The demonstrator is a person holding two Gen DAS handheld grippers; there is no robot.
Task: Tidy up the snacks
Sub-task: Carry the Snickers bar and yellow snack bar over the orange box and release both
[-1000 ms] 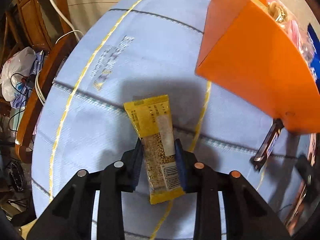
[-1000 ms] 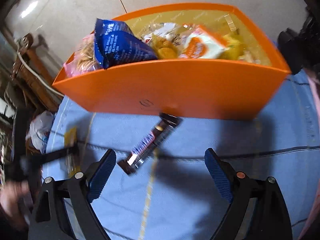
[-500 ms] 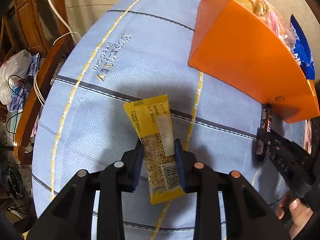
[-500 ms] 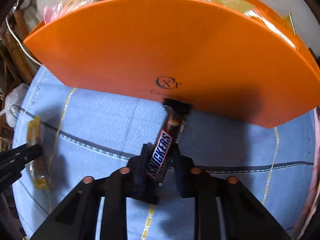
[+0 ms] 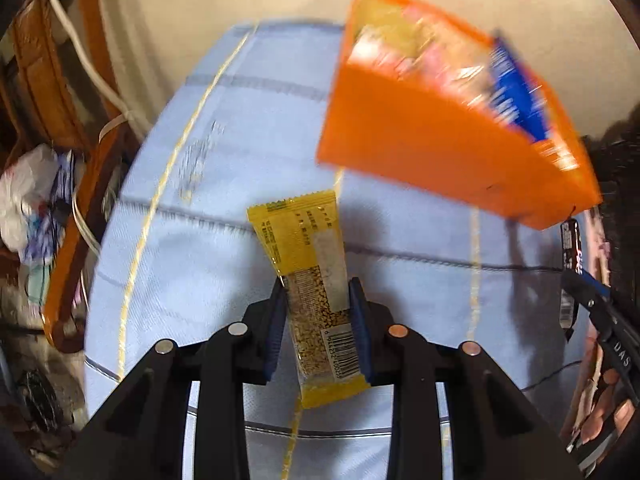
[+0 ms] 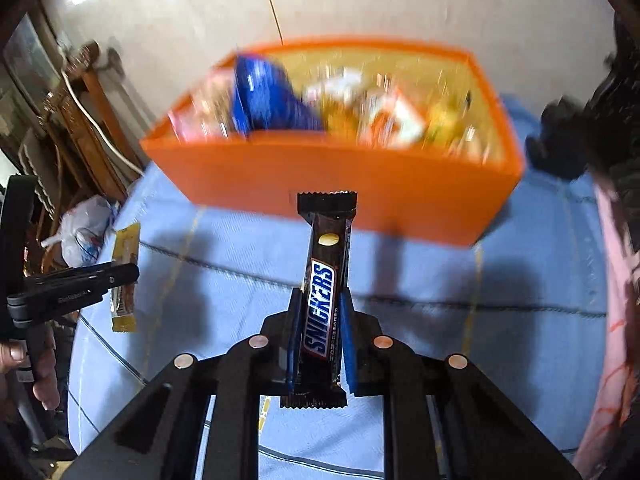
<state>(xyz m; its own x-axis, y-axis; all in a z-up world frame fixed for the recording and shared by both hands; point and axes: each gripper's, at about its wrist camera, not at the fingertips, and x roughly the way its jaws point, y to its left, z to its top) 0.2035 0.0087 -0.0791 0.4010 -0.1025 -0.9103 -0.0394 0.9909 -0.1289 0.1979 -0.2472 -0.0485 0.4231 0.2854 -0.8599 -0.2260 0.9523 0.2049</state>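
Grippers (image 5: 318, 330) (image 6: 320, 336) above blue tablecloth (image 5: 208, 264), wooden furniture (image 5: 44, 80) beside

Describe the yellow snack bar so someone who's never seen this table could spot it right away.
Start at the orange bin full of snacks on the light blue tablecloth. In front of it, the left gripper is shut on the yellow snack bar. Unlike the dark brown Snickers bar in the right gripper, it has a clear window showing pale grains and a barcode.
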